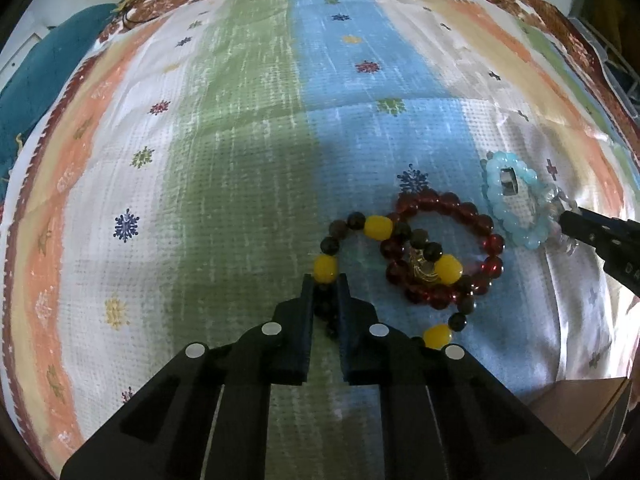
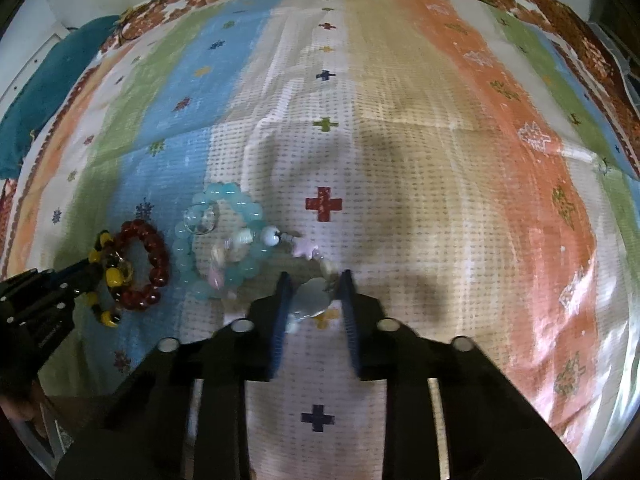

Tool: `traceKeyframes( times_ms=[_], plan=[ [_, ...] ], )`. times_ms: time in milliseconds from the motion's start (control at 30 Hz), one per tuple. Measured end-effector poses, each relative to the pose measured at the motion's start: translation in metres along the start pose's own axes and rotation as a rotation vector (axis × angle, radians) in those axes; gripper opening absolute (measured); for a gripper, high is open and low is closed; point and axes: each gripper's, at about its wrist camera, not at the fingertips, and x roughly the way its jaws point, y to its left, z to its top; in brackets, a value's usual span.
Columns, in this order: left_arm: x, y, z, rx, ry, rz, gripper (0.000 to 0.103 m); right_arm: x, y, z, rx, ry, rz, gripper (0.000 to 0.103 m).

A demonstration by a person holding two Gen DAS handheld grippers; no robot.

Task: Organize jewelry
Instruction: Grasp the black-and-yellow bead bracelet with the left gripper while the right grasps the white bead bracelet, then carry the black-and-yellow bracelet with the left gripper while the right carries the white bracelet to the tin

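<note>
While both point down at the cloth (image 1: 248, 128), left gripper (image 1: 325, 286) clamped on yellow-black bracelet (image 1: 378, 227), right gripper (image 2: 316, 284) pinching pale charm bracelet (image 2: 308, 300).

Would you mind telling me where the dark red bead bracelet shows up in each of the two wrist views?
Left wrist view: the dark red bead bracelet lies right of centre, overlapped by the yellow-and-dark bead bracelet.
Right wrist view: it lies at the left edge, beside the left gripper.
Shared landmark: the pale blue bead bracelet, just to its right in both.
</note>
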Motion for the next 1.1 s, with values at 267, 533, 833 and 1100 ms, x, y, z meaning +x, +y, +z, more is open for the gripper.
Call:
traceKeyframes(
  times_ms=[267,533,833,1100],
  plan=[
    [-0.009,0.003,-0.001,-0.002,-0.008,0.006,0.009,-0.006,0.003,-0.002,-0.023,-0.016,0.004,0.009],
    [-0.041,-0.001,-0.004,0.0,-0.072,-0.001,0.009,-0.027,0.014,-0.005,-0.071,-0.062,-0.007,0.009],
    [-0.068,0.001,-0.006,-0.009,-0.115,0.007,0.009,-0.05,0.021,-0.01,-0.092,-0.097,0.003,0.009],
    [-0.092,0.001,-0.011,-0.016,-0.15,-0.003,0.009,-0.071,0.029,-0.02,-0.109,-0.121,0.013,0.009]
  ],
)
